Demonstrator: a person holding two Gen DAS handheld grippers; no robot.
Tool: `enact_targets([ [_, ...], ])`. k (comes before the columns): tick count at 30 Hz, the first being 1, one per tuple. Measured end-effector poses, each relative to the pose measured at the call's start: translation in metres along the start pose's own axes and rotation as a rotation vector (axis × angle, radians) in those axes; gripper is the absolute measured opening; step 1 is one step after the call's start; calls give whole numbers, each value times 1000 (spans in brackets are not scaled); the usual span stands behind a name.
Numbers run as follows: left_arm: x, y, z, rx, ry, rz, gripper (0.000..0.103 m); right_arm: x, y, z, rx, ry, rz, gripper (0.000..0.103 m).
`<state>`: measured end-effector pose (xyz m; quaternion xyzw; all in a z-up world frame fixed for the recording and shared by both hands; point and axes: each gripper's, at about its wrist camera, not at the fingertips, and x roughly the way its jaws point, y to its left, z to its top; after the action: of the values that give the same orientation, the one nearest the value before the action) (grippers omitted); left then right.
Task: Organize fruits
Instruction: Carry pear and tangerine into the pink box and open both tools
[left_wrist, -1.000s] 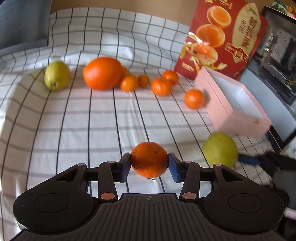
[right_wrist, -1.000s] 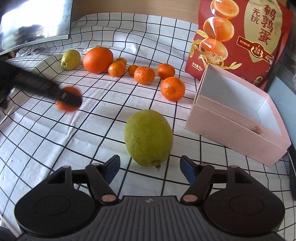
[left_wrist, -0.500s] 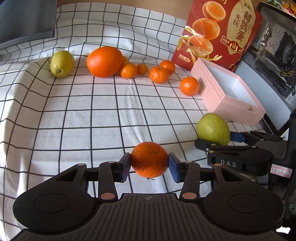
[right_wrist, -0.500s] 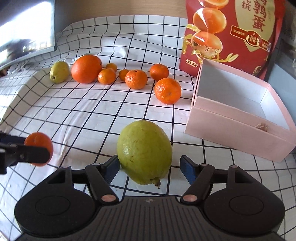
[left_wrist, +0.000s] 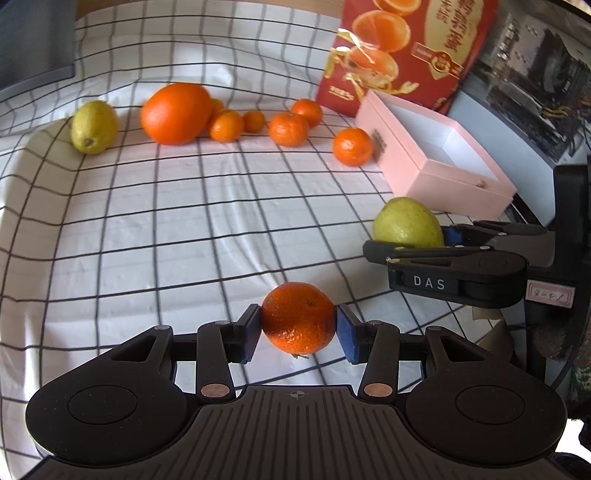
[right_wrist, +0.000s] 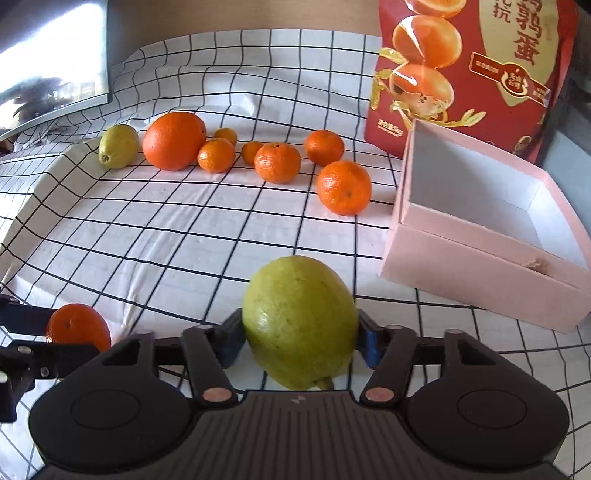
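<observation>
My left gripper (left_wrist: 298, 332) is shut on a small mandarin (left_wrist: 298, 317), held just above the checked cloth. In the right wrist view the same mandarin (right_wrist: 77, 325) shows at the lower left. My right gripper (right_wrist: 300, 336) is closing on a large yellow-green fruit (right_wrist: 299, 317), and both blue pads touch its sides. From the left wrist view this fruit (left_wrist: 406, 221) sits between the right gripper's fingers (left_wrist: 384, 251), near the front of the open pink box (right_wrist: 480, 273).
Along the back of the cloth lie a second yellow-green fruit (right_wrist: 118, 146), a big orange (right_wrist: 173, 140) and several mandarins (right_wrist: 277, 162). A red printed bag (right_wrist: 472, 66) stands behind the pink box. A monitor (right_wrist: 48, 62) is at the far left.
The right gripper's jaws have narrowed from a wide gap around the green fruit until the pads touch it. The left gripper still holds the mandarin, hardly moved.
</observation>
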<state>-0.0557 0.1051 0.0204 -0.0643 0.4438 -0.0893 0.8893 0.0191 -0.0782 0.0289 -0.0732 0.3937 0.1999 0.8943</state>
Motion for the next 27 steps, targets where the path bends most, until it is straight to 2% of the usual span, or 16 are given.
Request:
enact_targets([
  [6,10,-21,6,55,17,-50,49,-23,-18,-10,56,-2,-9,59],
  [11,25,-43,17,90,23,-101,49,-46,-50,-25,99,7,-77,59],
  [14,32,-59,33,109,-4,-126,49,-58,-75,-28,130,3,-124,59],
  [18,36,-84,83,120,-72,-175,49,-77,-107,-10,150,-52,-165,59],
  [22,41,-114,157,119,-162,-226,49,-89,-134,36,98,-131,-201,59],
  [24,53,-131,196,114,-158,-254,49,-84,-150,64,81,-134,-211,59],
  [27,95,-158,243,133,-80,-266,49,-62,-172,96,67,-98,-193,59],
])
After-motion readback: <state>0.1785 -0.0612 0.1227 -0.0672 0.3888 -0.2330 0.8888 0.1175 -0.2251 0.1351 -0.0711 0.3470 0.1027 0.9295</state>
